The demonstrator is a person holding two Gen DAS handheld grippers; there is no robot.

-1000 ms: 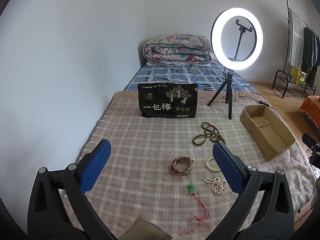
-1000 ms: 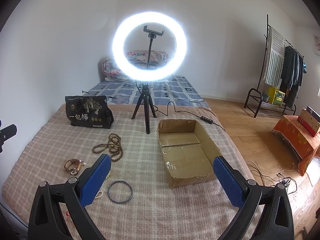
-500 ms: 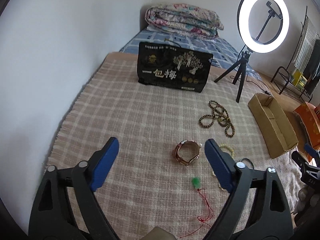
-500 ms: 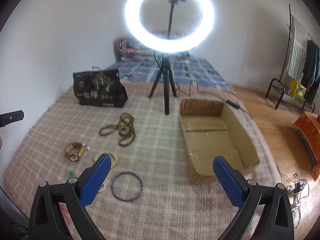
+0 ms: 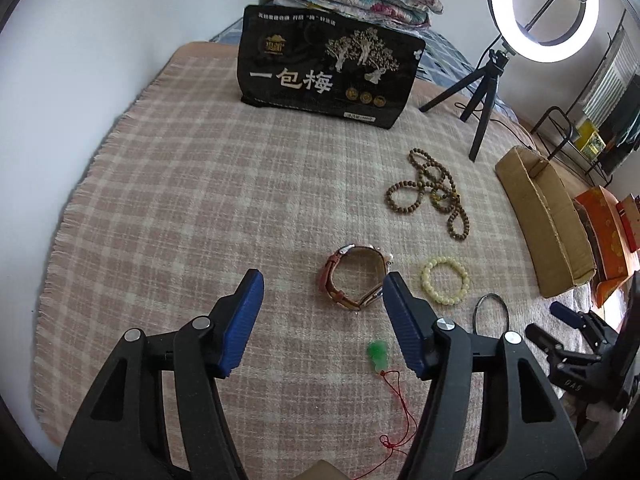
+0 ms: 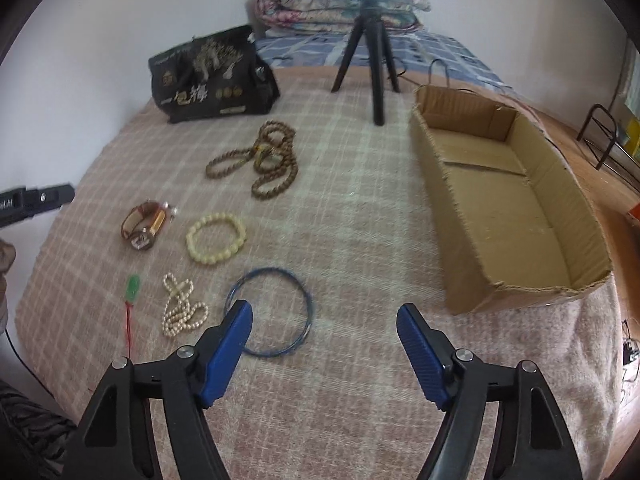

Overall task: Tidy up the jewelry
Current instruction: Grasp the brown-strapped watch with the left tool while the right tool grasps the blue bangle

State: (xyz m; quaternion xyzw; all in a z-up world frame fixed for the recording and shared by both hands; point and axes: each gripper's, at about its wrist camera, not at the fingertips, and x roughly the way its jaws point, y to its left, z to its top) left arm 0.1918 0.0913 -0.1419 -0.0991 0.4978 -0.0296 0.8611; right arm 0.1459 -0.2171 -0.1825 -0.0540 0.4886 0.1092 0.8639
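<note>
Jewelry: six pieces lie loose on the checked blanket (image 5: 192, 184), all outside the cardboard box (image 6: 516, 240).
Watch: the brown-strapped watch (image 5: 354, 280) sits just ahead of the left gripper (image 5: 322, 286), its right side beside the right fingertip.
Green pendant: the pendant (image 5: 378, 354) on a red cord lies below the watch, between the left gripper's fingers.
Pale bracelet: the cream bead bracelet (image 6: 216, 238) is right of the watch, apart from it.
Pearls: a small pearl strand (image 6: 180, 310) lies between the pendant and the blue ring.
Blue ring: the thin bangle (image 6: 270, 312) lies flat; the right gripper's left fingertip overlaps its near-left edge in the view.
Brown beads: a long wooden bead string (image 6: 262, 160) is heaped farther back.
Left gripper: jaws apart and closing, clamped on nothing.
Right gripper: the right gripper (image 6: 324, 320) has jaws apart and closing, only blanket between them.
Box: open, nothing seen inside, at the blanket's right edge.
Behind: a black printed bag (image 5: 328, 68) and a tripod (image 6: 370, 52) stand on the blanket.
</note>
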